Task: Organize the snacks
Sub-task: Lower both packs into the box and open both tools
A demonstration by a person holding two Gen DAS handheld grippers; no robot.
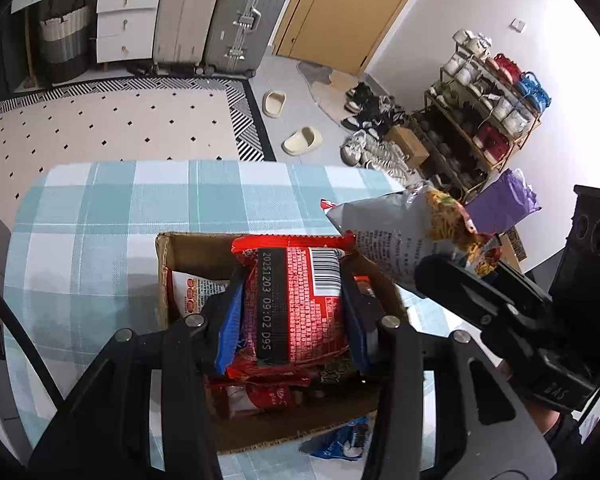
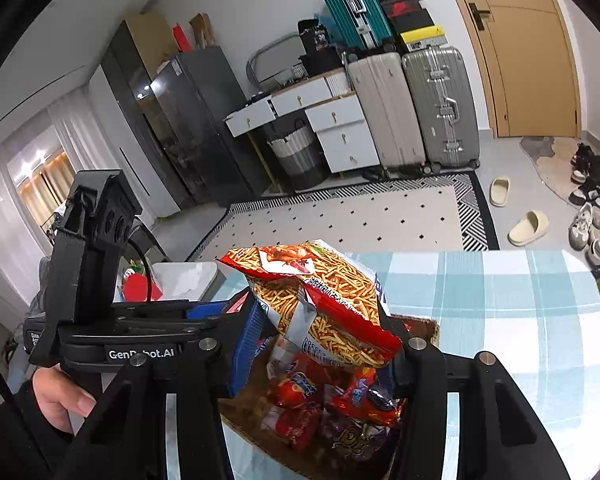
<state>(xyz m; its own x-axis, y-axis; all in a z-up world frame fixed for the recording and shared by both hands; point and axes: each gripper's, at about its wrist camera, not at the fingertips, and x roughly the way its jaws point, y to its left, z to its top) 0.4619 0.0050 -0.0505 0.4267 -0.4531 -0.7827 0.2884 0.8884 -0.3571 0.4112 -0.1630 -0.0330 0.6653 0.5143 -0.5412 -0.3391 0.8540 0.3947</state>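
My left gripper (image 1: 290, 300) is shut on a red snack packet (image 1: 296, 304), barcode side up, held just above an open cardboard box (image 1: 164, 268) on the checked tablecloth. My right gripper (image 2: 320, 320) is shut on a red and silver bag of fried sticks (image 2: 320, 292) and holds it over the same box (image 2: 428, 328). That bag (image 1: 404, 236) also shows in the left wrist view, at the box's right side, with the right gripper's body (image 1: 500, 312) beneath it. Several red snack packets (image 2: 316, 408) lie in the box.
A blue packet (image 1: 340, 440) lies on the blue checked tablecloth (image 1: 100, 216) by the box's near corner. A white container (image 2: 184, 276) stands at the table's left. Beyond the table are a dotted rug (image 1: 112, 124), slippers, suitcases (image 2: 440, 108), drawers and a shoe rack (image 1: 484, 116).
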